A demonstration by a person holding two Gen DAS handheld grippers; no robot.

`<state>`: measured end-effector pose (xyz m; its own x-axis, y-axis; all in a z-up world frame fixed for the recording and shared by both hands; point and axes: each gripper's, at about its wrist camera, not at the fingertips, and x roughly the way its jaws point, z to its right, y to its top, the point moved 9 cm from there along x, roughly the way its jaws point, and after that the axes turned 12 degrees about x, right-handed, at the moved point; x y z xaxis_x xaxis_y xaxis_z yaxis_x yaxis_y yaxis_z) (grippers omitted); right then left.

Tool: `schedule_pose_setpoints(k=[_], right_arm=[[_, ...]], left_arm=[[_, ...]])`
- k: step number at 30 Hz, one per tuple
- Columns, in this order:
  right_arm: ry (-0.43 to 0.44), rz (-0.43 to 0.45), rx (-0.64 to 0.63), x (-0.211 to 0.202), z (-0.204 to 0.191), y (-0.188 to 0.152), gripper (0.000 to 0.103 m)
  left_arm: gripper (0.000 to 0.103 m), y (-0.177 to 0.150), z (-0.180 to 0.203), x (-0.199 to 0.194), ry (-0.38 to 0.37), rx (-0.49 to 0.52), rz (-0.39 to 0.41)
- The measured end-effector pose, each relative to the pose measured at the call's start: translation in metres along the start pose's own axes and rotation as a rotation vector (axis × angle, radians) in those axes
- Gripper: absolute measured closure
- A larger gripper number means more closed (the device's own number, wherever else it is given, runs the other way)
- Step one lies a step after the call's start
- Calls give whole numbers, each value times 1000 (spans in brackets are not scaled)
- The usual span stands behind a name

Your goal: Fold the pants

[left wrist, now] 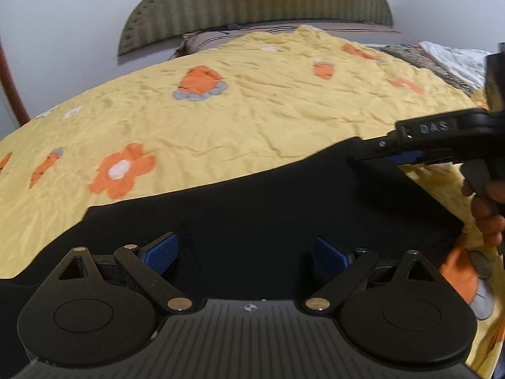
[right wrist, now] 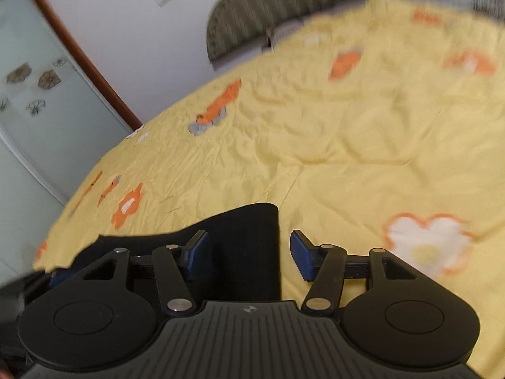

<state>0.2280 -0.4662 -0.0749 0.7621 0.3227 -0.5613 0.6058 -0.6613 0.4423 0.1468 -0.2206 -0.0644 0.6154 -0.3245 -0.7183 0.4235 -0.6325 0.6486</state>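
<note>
black pants point(left wrist: 252, 214) lie flat on yellow flowered bedspread point(left wrist: 252, 110). left gripper point(left wrist: 246, 252) jaws wide apart over them, gripping nothing. right gripper point(right wrist: 249, 252) jaws half open astride the pants' edge, not pinching.

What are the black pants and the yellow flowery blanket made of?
The black pants look like soft, matte cloth, maybe knit: no shine, no visible weave. The yellow blanket looks like thin woven cotton, crinkled all over with fine creases. I can't be sure of either.

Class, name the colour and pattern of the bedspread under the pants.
The bedspread is yellow with orange and white flowers; the left wrist view shows it best.
</note>
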Motion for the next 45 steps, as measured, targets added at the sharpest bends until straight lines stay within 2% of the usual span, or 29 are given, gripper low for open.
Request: schedule_pose_setpoints(k=[2,4,6,7,8,11,12,14,15,16,19,22,28,32,37,45], right_arm=[[57,-29,15,11,-5,2,51],[13,-23,-51,13,-11,-1,82],[-42,15,-124,9,-15,-4,89],[-97,45,-158,6,-14,-5,91],[-165,81,-204,4,-13,-5,91],[-220,126,-220,-4,-18,-9,86],[-273,160,-237,-11,-21,-10,81],[-381,263,-333,-31,-36,-15,81],[-382,281,-377,-39,-46,-23,81],[-349,261,-402,-42,-55,-34,81],[-246,129,-410,-38,-67,-70,81],[-294,56,-439,-23,-55,-91,81],[-332,89,-449,-32,-62,-93,78],[-331,63,-473,-29,-63,-106,75],[-358,91,-480,-36,-69,-109,74],[-253,159,-552,-48,-130,-126,74]], left_arm=[[8,-3,-4,4,-1,-9,-17],[8,-8,-4,9,-18,-20,-47],[8,-10,-2,13,-33,-27,-64],[8,-10,0,14,-33,-28,-61],[8,-10,1,14,-28,-26,-57],[8,-7,3,11,-8,-11,-47],[8,-7,3,10,0,-9,-43],[8,-7,0,8,12,-14,-36],[8,-7,-2,8,14,-20,-38],[8,-8,-3,8,14,-29,-43],[8,-11,-6,7,4,-57,-51],[8,-14,-7,5,3,-58,-58],[8,-19,-13,-2,15,-79,-51],[8,-21,-18,-6,19,-97,-52],[8,-25,-27,-14,31,-108,-41],[8,-39,-51,-31,80,-138,-35]])
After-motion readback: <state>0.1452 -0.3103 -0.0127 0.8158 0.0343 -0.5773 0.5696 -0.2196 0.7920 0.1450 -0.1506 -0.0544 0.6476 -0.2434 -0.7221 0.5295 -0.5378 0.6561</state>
